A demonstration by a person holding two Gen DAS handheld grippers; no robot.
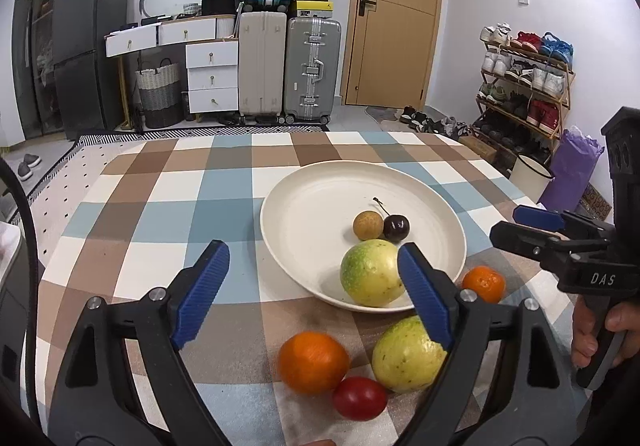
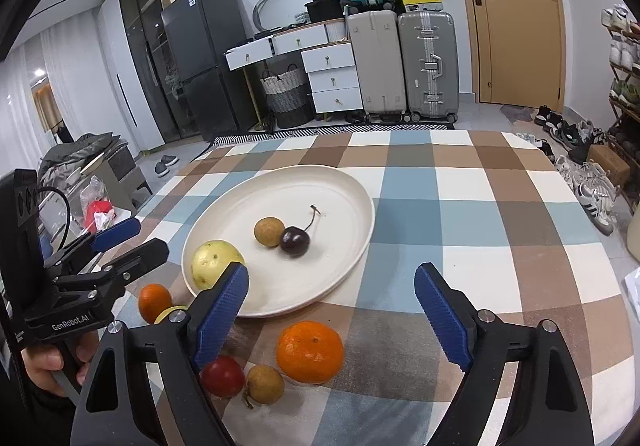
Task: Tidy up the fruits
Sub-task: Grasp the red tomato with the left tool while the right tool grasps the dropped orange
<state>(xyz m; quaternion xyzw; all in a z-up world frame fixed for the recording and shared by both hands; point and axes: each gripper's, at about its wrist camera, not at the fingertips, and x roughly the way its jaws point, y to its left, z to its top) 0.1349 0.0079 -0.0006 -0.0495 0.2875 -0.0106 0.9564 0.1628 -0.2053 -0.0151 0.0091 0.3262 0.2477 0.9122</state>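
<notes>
On the bench covered with a blue, brown and white checked cloth (image 2: 480, 213), a round cream-white plate (image 1: 320, 181) already carries a green-yellow guava (image 1: 370, 274) by its near rim, a small brown longan (image 1: 367, 225) and a dark cherry with a stem (image 1: 396, 226) touching each other in the middle. Near the front edge of the bench several fruits are not yet collected: a large orange (image 1: 313, 362), a red round tomato-like fruit (image 1: 359, 397), a second green-yellow guava (image 1: 406, 356), a small mandarin (image 2: 310, 352) and another brown longan (image 2: 265, 384).

The left gripper (image 1: 312, 294) is held with its fingers wide apart and nothing between them; the right gripper (image 2: 332, 310) also stands wide apart and empty, above the mandarin.

A new pick is probably the step in hand. It is best done one fruit per gripper — the mandarin for the right one, the orange for the left. Each round fruit should be centred between the fingers before closing, and squeezed only lightly, since soft fruit is bruised easily. The loose longan and the red fruit lie close together, so a low approach could push them — they may roll toward the front edge.
</notes>
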